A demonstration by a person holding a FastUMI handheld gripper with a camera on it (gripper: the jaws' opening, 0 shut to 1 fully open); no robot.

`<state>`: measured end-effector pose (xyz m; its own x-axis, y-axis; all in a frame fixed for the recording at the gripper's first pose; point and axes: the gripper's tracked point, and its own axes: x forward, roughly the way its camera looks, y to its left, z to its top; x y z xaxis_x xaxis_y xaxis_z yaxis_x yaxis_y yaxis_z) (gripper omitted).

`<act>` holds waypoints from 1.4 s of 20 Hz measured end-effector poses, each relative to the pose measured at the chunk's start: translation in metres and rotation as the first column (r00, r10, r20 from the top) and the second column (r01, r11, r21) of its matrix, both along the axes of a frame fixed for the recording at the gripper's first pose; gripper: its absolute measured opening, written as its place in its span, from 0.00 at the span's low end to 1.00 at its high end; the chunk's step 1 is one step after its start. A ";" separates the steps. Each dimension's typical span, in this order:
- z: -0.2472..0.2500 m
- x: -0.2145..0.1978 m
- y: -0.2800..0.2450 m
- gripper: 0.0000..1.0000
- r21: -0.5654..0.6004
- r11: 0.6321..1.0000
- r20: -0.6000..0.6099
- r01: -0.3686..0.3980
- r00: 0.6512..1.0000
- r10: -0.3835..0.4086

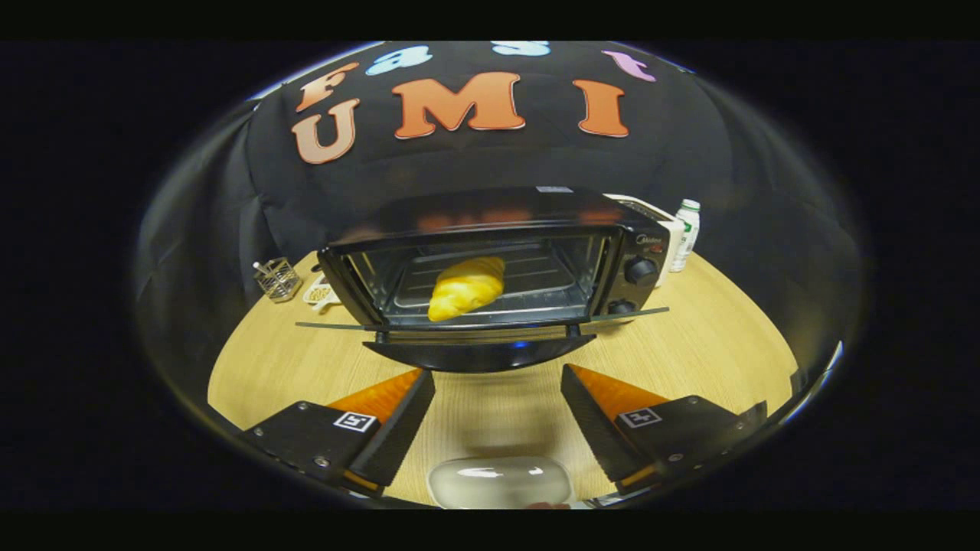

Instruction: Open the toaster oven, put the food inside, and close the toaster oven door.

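Tool (pixel 498 398) hung released before the dropped door (pixel 481 353), croissant (pixel 465 287) already racked, leaving room to close.

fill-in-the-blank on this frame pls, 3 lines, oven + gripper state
1. The oven door is ____.
2. The croissant lies ____ the oven, on its rack.
3. The hand-held gripper fingers stand ____, holding nothing, short of the door.

Missing words: open; inside; apart
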<state>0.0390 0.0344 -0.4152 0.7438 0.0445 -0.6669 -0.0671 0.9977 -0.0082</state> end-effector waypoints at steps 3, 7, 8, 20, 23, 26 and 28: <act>0.010 0.013 0.004 0.99 0.017 1.000 0.029 0.001 1.000 -0.001; 0.022 0.037 0.009 0.99 0.039 0.999 0.068 0.000 0.998 -0.003; 0.025 0.044 0.010 0.99 0.039 0.999 0.075 -0.001 0.997 -0.002; 0.082 0.064 0.022 0.99 0.032 0.998 0.163 -0.053 0.986 0.047; 0.121 0.061 0.019 0.99 0.010 0.998 0.218 -0.065 0.974 0.062; 0.156 0.054 0.019 0.99 0.027 0.998 0.246 -0.058 0.968 0.049; 0.180 0.045 0.018 0.99 0.020 0.998 0.267 -0.056 0.962 0.049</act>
<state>0.0836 0.0525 -0.2354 0.8905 0.1036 -0.4430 -0.1185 0.9929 -0.0060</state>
